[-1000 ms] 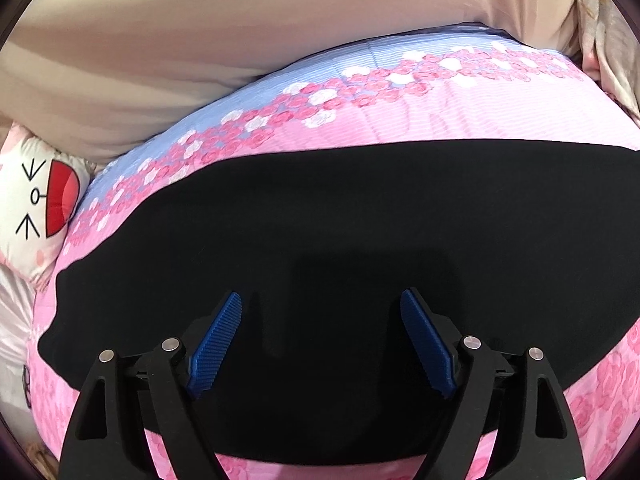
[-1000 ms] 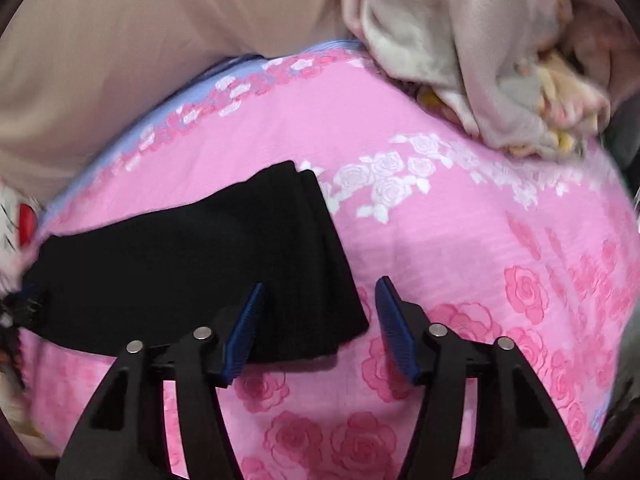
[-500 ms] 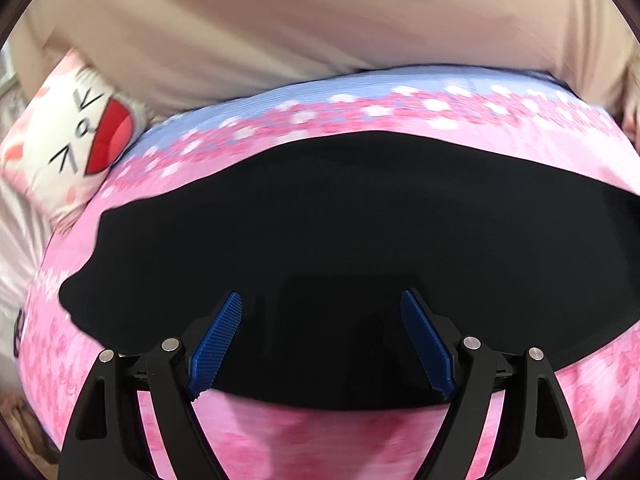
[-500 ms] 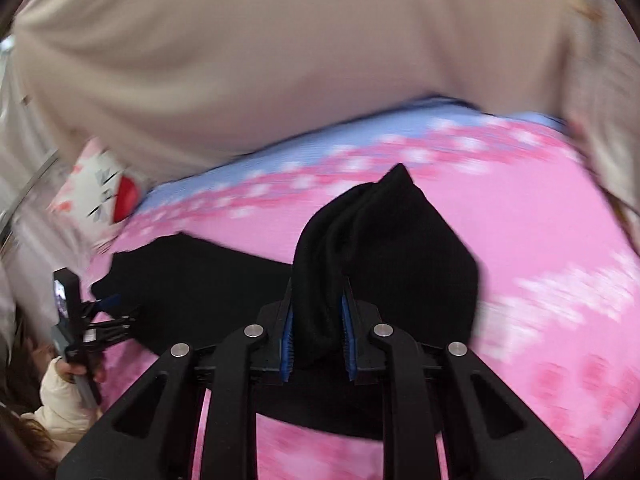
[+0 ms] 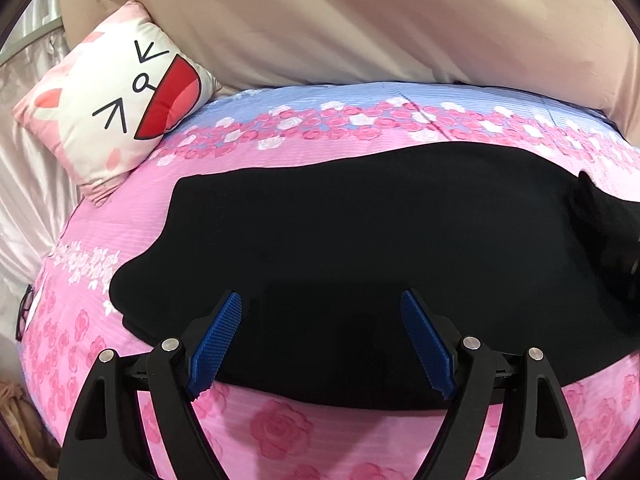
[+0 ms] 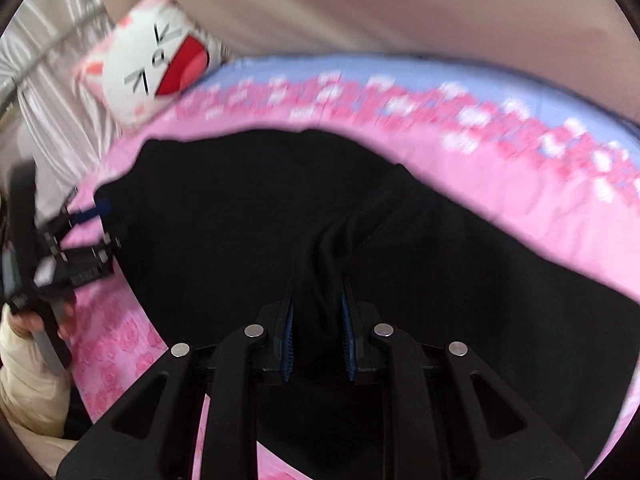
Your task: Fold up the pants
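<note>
The left black two-finger gripper with ribbed blue pads point(image 5: 321, 338) was held with its jaws spread wide, nothing between the pads, both fingers pointing forward and slightly downward. The right black two-finger gripper with blue pads point(image 6: 318, 334) had its jaws drawn close together, pinching a bunched ridge of black fabric point(image 6: 320, 280) between the pads. In the right wrist view, the left gripper point(image 6: 86, 220) appeared at the left edge, blurred, gripped by the person's left hand point(image 6: 28, 322) in a cream sleeve point(image 6: 24, 392).
</note>
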